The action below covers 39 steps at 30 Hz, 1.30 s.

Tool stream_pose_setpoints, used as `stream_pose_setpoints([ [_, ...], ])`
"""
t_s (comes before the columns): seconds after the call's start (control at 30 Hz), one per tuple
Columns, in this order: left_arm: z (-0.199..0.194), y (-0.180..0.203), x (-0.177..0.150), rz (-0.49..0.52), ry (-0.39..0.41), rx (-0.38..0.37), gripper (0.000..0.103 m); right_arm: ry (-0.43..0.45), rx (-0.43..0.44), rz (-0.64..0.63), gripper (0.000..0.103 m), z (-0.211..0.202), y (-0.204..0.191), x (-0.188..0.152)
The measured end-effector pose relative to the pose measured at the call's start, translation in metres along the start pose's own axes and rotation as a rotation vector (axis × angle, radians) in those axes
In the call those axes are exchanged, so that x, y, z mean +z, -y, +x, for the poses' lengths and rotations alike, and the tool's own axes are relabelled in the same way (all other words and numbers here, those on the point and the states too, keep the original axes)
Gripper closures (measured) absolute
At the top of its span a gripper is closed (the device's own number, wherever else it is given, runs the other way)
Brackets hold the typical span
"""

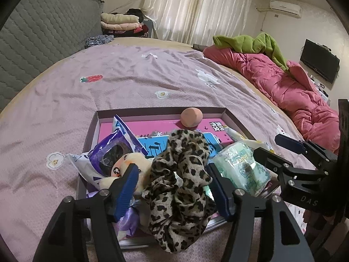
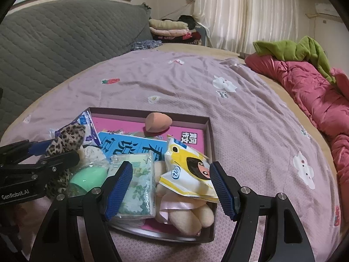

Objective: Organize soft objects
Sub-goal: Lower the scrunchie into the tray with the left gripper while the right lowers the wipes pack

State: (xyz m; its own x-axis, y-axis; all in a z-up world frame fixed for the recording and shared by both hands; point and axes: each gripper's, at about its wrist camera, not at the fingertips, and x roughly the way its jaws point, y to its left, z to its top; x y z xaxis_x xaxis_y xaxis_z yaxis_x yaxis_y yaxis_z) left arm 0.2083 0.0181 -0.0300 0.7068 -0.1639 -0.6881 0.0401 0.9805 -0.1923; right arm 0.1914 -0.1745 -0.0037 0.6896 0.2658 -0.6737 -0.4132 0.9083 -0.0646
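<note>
Standing upright between the open left claw (image 1: 174,187), leopard scrunchie (image 1: 181,174); right claw (image 2: 172,187) open.

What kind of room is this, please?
Most likely a bedroom in a home: the box sits on a wide bed with a lilac printed sheet, a pink quilt is bunched at its edge, and folded clothes are stacked by the curtains.

I see a bed (image 1: 130,83) under a lilac printed sheet, with a grey quilted headboard (image 1: 43,32) behind. Pale curtains (image 1: 200,8) glow with daylight; an air conditioner (image 1: 285,6) and wall-mounted television (image 1: 319,63) hang right.
</note>
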Motion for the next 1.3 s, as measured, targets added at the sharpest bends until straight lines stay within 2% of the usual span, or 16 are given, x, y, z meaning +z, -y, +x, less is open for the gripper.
stream_pose_setpoints([
  [0.43, -0.013, -0.017, 0.007, -0.056, 0.053, 0.069, 0.037, 0.003, 0.002, -0.002, 0.029, -0.001, -0.001, 0.001],
  [0.5, -0.015, -0.018, 0.008, -0.057, 0.059, 0.066, 0.037, 0.004, 0.001, -0.003, 0.029, -0.001, -0.001, 0.001],
  [0.67, -0.019, -0.008, 0.009, -0.029, 0.089, -0.013, 0.033, 0.007, 0.004, -0.008, 0.029, -0.001, -0.002, 0.002],
  [0.8, -0.023, 0.001, 0.009, 0.014, 0.114, 0.008, 0.032, 0.012, 0.007, -0.013, 0.029, -0.003, -0.004, 0.003],
  [0.93, -0.030, -0.011, 0.012, -0.046, 0.143, -0.002, 0.032, 0.013, 0.005, -0.008, 0.029, -0.004, -0.004, 0.003],
  [1.13, -0.050, -0.028, 0.021, -0.097, 0.219, 0.046, 0.031, 0.041, 0.012, 0.000, 0.029, -0.011, -0.003, 0.005],
  [1.3, -0.054, -0.039, 0.021, -0.133, 0.209, 0.074, 0.031, 0.080, 0.032, 0.010, 0.029, -0.020, -0.001, 0.005],
])
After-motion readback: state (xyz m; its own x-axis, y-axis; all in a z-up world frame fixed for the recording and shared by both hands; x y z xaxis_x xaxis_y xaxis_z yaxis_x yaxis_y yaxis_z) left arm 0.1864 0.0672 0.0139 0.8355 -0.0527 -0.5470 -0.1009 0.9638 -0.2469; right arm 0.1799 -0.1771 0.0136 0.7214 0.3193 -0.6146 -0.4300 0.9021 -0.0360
